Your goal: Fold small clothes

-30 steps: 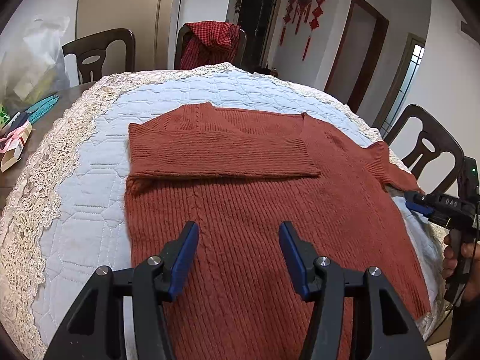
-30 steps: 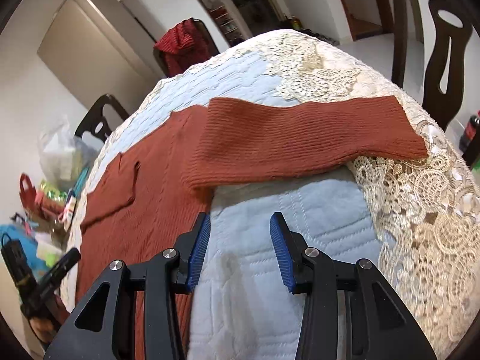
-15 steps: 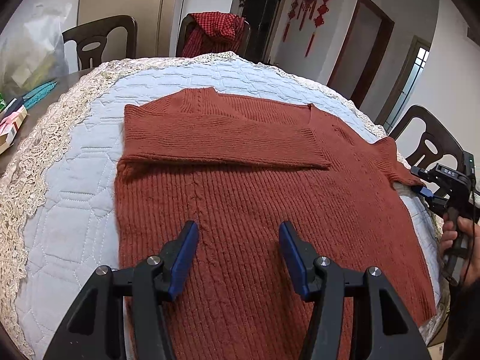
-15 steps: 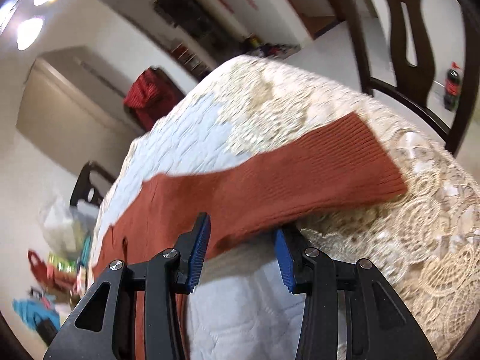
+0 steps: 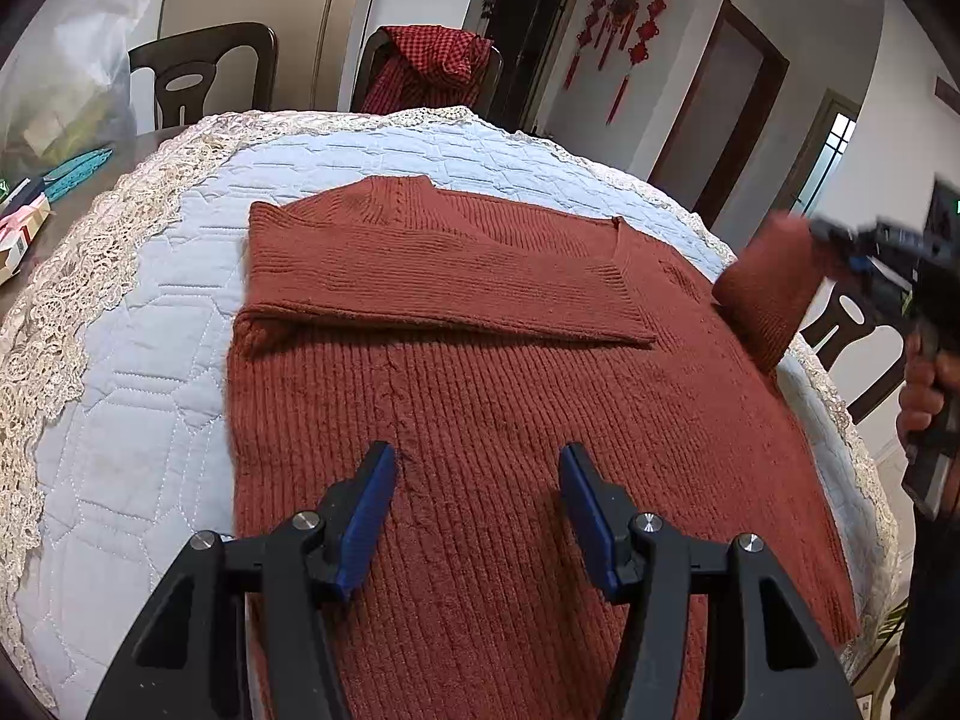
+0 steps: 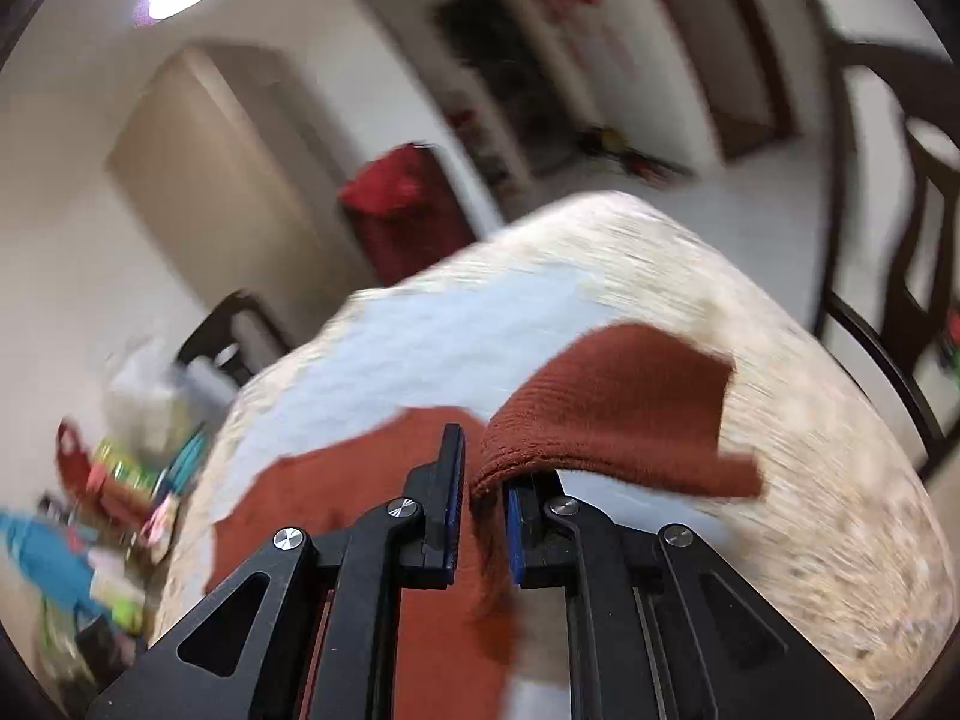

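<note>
A rust-red knitted sweater [image 5: 480, 420] lies flat on the quilted table cover [image 5: 132, 396]. Its left sleeve [image 5: 432, 276] is folded across the chest. My left gripper [image 5: 477, 501] is open and empty, hovering over the sweater's lower body. My right gripper [image 6: 485, 507] is shut on the right sleeve [image 6: 612, 414] and holds it lifted above the table; the right wrist view is blurred. In the left wrist view the raised sleeve [image 5: 768, 294] hangs from the right gripper [image 5: 840, 243] at the table's right edge.
Lace trim [image 5: 54, 300] borders the cover. Dark wooden chairs [image 5: 204, 72] stand round the table; one carries a red checked cloth [image 5: 438, 66]. A plastic bag [image 5: 60, 90] and small packages [image 5: 24, 228] lie at the far left. Another chair [image 5: 858, 336] stands at the right.
My right gripper has closed on the right sleeve and lifted it off the table, swinging it up and inward. My left gripper stays open over the sweater, barely moved.
</note>
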Motion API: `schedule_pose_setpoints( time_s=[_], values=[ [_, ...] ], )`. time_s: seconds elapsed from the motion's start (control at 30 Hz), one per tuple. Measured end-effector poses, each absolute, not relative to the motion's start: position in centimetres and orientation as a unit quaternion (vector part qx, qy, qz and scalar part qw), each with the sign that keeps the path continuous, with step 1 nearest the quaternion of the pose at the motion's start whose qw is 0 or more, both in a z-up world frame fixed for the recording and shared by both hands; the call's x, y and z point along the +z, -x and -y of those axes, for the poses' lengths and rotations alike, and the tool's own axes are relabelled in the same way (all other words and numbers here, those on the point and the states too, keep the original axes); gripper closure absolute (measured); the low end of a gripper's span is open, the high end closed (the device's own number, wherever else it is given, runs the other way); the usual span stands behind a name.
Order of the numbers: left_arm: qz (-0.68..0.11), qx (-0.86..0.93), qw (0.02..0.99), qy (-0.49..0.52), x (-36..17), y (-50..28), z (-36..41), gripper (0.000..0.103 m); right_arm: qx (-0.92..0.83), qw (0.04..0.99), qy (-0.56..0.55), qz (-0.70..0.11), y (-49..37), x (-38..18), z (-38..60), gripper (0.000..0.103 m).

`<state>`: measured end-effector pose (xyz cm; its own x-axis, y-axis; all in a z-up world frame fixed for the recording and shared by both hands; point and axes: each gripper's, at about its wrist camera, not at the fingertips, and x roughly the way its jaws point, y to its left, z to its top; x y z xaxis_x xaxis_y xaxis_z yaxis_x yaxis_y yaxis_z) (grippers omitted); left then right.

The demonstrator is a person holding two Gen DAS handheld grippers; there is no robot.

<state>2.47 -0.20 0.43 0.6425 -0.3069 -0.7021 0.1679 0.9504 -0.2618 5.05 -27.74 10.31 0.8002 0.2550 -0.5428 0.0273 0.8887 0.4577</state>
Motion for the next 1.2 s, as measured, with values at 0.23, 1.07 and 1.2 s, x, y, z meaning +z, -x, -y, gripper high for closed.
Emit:
schedule_pose_setpoints(
  time_s=[0.23,1.07,1.2],
  values=[
    [-0.399,-0.135,0.901,0.101,0.4,-2.4,-0.3,0.044,0.211,0.892,-0.111,-0.385,-7.3,8.0,16.1,0.082],
    [-0.435,-0.164,0.885,0.041,1.0,-12.4,4.8,0.06,0.117,0.884,-0.169,-0.419,-4.1,2.2,24.1,0.068],
    [-0.433,-0.194,0.88,0.035,1.6,-12.2,5.6,0.091,0.106,0.886,-0.166,-0.419,-4.1,1.5,24.7,0.084]
  ],
)
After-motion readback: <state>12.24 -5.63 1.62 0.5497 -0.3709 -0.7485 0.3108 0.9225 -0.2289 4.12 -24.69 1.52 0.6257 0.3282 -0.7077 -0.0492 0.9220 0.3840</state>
